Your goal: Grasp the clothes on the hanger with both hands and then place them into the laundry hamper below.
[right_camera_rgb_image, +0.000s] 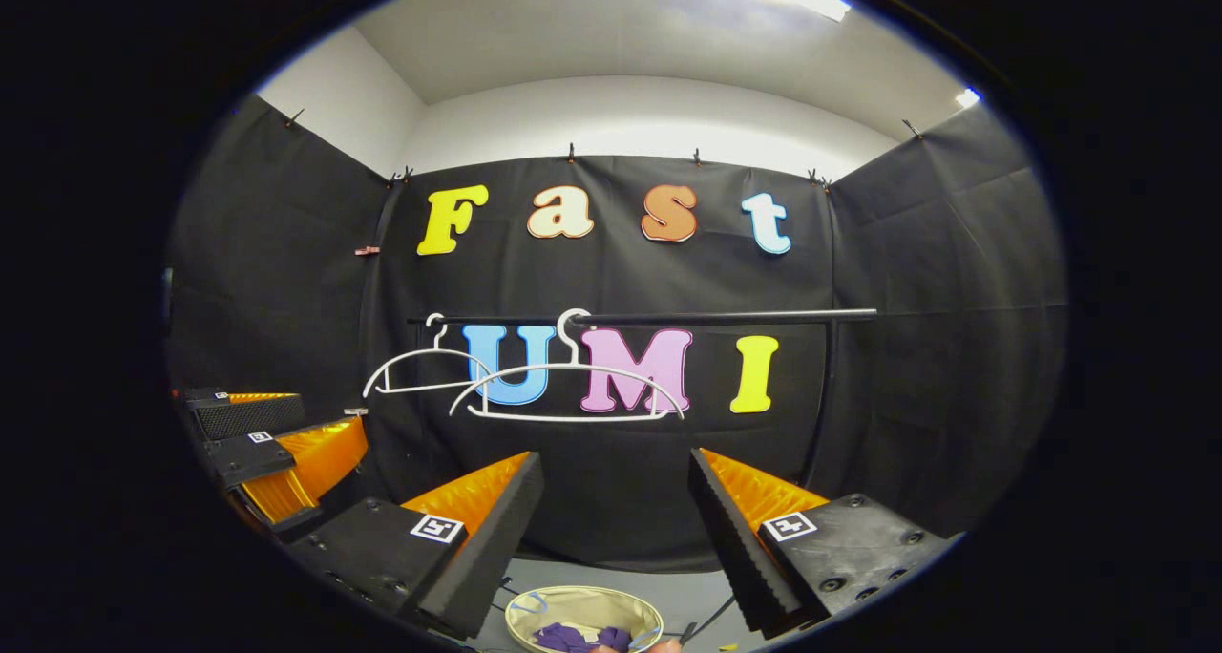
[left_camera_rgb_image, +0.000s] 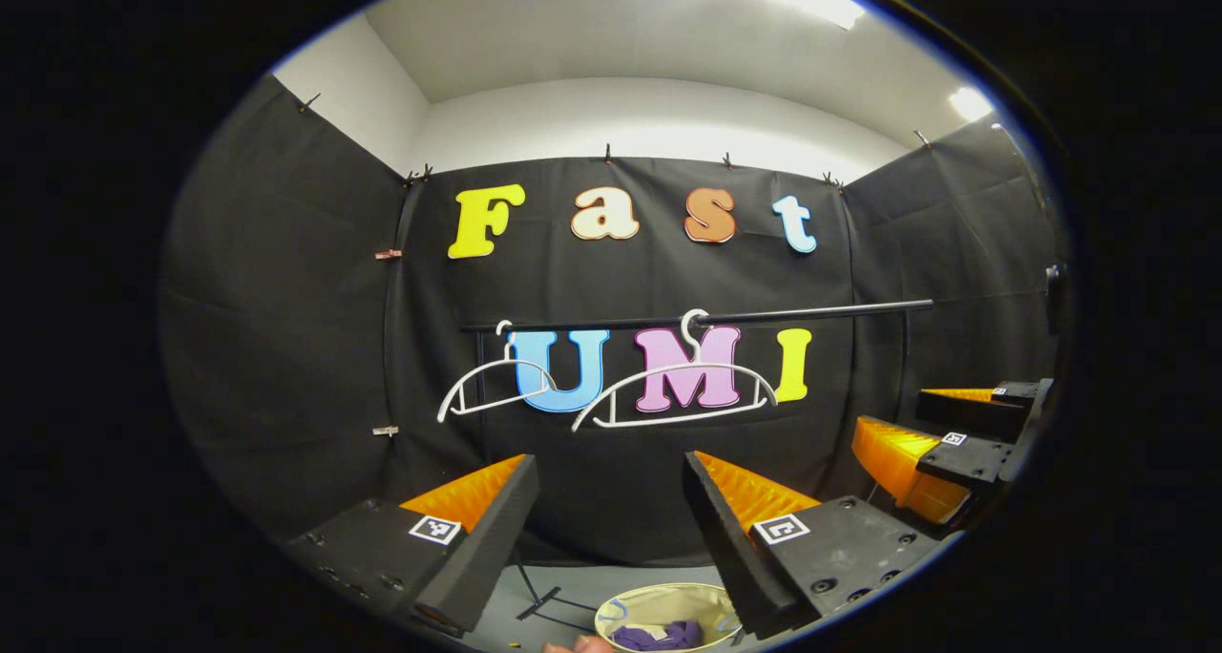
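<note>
Across the back of the booth, a dark rail [left_camera_rgb_image: 706, 317] runs level in front of the black cloth wall, and two white hangers hang from it side by side, both bare: the larger hanger [left_camera_rgb_image: 675, 392] nearer the middle and the smaller hanger [left_camera_rgb_image: 495, 386] to its left, as the left gripper view shows them. Below the rail, on the grey floor, stands the round, cream-coloured laundry hamper [left_camera_rgb_image: 659, 603], and a bundle of purple clothes [left_camera_rgb_image: 657, 636] lies inside it; the right gripper view shows the same hamper [right_camera_rgb_image: 582, 607] with the purple cloth [right_camera_rgb_image: 571, 638] in its bottom. Nearer the cameras, the left tool [left_camera_rgb_image: 611, 524] is raised and points at the wall, its jaws spread wide with nothing between them, so it is released. The right tool [right_camera_rgb_image: 616, 524] is held the same way, spread apart and empty, and in the left gripper view it appears off to the right [left_camera_rgb_image: 940, 433], beside and apart from the left one. Judging from the bare hangers and the cloth already in the hamper, the task looks essentially finished: the clothes are off the rail and down in the hamper, and both tools have let go. Nothing seems left to do except perhaps to lower the tools; whether any garment hangs over the hamper's rim I cannot tell, since its near edge is cut off.
</note>
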The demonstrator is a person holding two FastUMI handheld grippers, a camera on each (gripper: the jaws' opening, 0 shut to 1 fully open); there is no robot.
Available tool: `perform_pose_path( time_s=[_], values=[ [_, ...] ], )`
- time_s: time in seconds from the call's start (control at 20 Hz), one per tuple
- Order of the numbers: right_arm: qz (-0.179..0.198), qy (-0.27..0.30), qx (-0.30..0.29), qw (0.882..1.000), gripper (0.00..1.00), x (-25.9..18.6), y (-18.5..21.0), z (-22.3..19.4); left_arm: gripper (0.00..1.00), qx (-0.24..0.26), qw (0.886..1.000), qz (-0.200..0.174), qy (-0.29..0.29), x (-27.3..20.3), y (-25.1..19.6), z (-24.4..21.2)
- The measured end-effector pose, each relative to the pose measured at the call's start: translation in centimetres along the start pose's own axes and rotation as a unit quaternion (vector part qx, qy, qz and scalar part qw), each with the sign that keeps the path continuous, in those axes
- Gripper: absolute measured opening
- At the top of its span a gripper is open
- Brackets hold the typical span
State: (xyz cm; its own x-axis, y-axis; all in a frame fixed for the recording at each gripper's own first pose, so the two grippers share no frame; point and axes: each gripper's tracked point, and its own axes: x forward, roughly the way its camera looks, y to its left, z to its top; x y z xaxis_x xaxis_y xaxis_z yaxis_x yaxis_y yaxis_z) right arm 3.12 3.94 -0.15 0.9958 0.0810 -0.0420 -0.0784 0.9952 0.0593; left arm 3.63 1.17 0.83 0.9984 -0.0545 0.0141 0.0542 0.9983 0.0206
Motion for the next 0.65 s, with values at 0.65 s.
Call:
perform_pose_path(
  time_s=[0.65],
  values=[
    [-0.013,0.004,0.01,1.0,0.97,0.2,-1.2,-0.7,0.92,0.006,1.0,-0.012,0.001,0.1,-0.8,-0.5]
  ],
)
